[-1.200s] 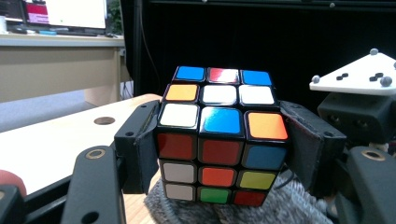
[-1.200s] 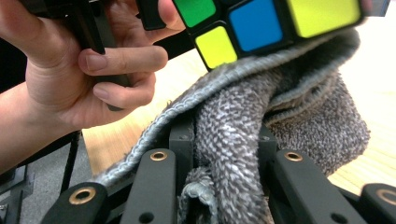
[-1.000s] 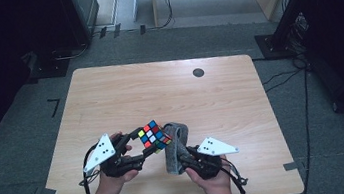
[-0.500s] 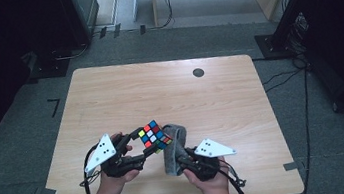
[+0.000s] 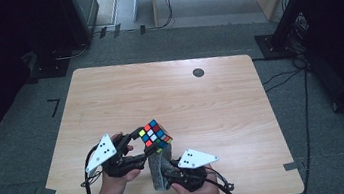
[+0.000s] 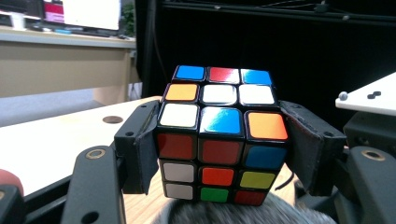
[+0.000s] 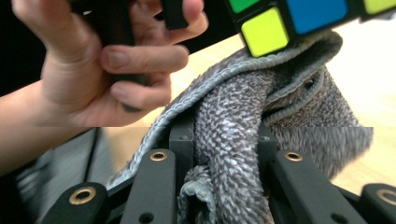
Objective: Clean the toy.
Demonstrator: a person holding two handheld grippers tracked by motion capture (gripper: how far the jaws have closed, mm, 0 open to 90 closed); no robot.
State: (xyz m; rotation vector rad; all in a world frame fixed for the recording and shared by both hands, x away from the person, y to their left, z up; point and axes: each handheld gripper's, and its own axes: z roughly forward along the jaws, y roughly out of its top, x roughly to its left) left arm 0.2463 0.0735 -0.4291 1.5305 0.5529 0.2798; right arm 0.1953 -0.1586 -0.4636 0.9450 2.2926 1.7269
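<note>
Left gripper (image 5: 138, 143) clamps the Rubik's cube (image 5: 154, 134) by two opposite sides, lifted above the wooden table (image 5: 201, 108); right gripper (image 7: 219, 154) pinches a grey cloth (image 5: 158, 172) bunched against the cube's underside. Rubbing too hard could probably twist a layer or push the cube out of the pads

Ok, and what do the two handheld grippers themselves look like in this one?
Both are black two-jaw tools. The left gripper and right gripper each carry a pale three-cornered plate with dark dots on top, and black cables trail from them toward the table's near edge. Up close, the jaw arms show brass-ringed holes, and the left gripper's pads look dark and leathery. The forearms are bare, no sleeves.
</note>
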